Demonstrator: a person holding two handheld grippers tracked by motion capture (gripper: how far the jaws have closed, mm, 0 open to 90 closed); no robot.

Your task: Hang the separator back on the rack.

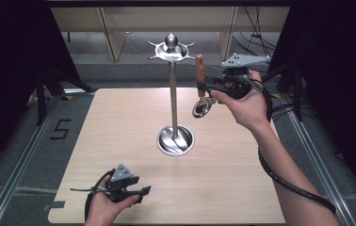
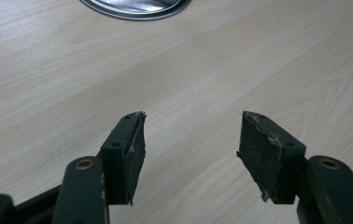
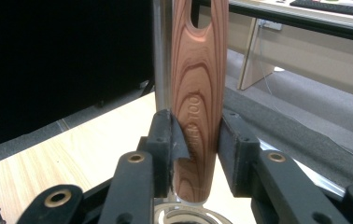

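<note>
The light wooden table (image 1: 119, 141) carries a tall steel rack (image 1: 173, 94). Its round dished base sits a little right of the table's middle, nearer the far edge than the near one, and a thin pole rises to a crown of hooks with a ball on top. The high view takes in the whole rack. The left gripper view catches just a curved sliver of the base (image 2: 135, 7) at its top edge, and the right gripper view shows a stretch of the pole (image 3: 161, 56) directly behind the held utensil.

The right gripper (image 1: 203, 88) is raised above the table's far right corner, beside the pole and below the crown. Its jaws pinch the wooden handle of a small strainer (image 1: 199, 75), which hangs upright with its metal ring lowest. The right gripper view adds what the high view cannot: the red-brown grain, stamped lettering, a hanging slot at the handle's top (image 3: 198, 70), both pads pressed against its sides, and the ring's rim just below them.

The left gripper (image 1: 143, 190) rests low by the near edge, left of centre. The left gripper view shows its jaws spread wide over bare wood, nothing between them.
</note>
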